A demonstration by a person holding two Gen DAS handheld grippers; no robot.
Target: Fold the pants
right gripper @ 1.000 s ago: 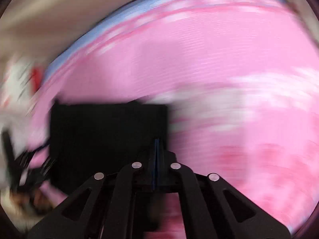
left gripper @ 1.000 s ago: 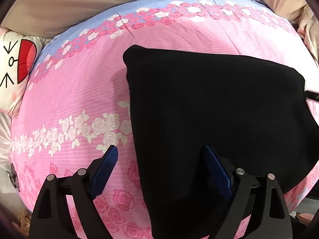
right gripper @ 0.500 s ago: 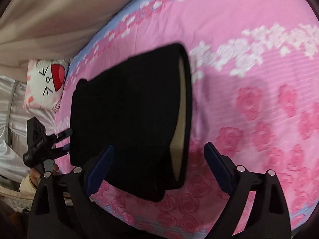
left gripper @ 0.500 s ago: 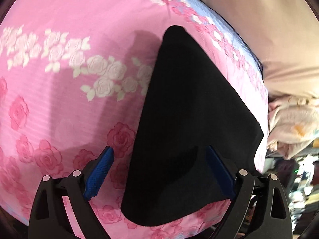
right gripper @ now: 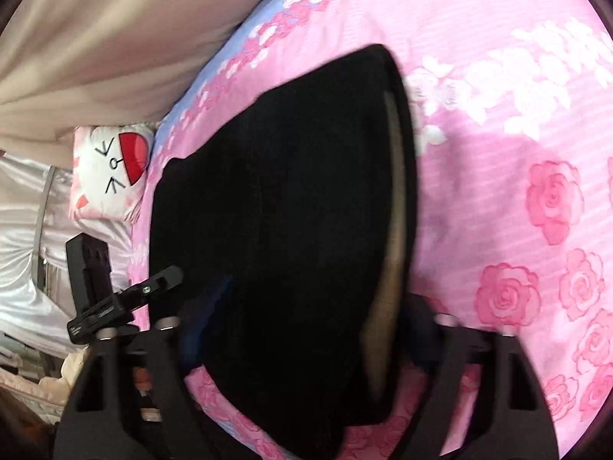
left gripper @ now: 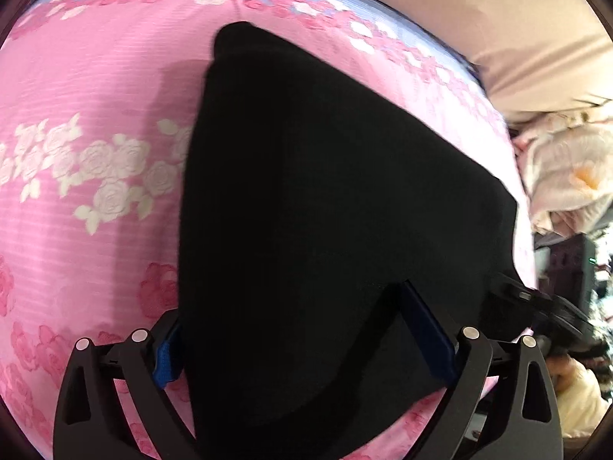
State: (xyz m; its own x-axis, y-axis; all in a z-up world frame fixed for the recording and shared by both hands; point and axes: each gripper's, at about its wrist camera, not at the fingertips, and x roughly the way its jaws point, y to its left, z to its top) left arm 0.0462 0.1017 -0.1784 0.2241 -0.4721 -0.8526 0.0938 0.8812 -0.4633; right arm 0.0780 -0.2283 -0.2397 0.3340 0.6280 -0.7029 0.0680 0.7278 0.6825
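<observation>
Folded black pants (left gripper: 325,211) lie on a pink rose-print bedspread (left gripper: 95,96). My left gripper (left gripper: 299,345) is open and low over their near end. The cloth fills the gap and covers part of the left blue pad (left gripper: 164,360). In the right wrist view the pants (right gripper: 287,230) show a tan inner lining along their right edge. My right gripper (right gripper: 306,318) straddles the other end, its jaws closing with the cloth between them, and the blurred fingers sit at the cloth's sides. Each gripper shows at the edge of the other's view.
The bedspread (right gripper: 517,115) stretches wide on both sides of the pants. A cartoon-face pillow (right gripper: 111,172) lies at the bed's far corner below a beige curtain (right gripper: 95,38). Crumpled pale bedding (left gripper: 567,176) and dark clutter lie past the bed's other side.
The right gripper went from shut to wide apart, then dropped over the end of the pants. The left gripper swung round and sank until the cloth lay between its fingers.
</observation>
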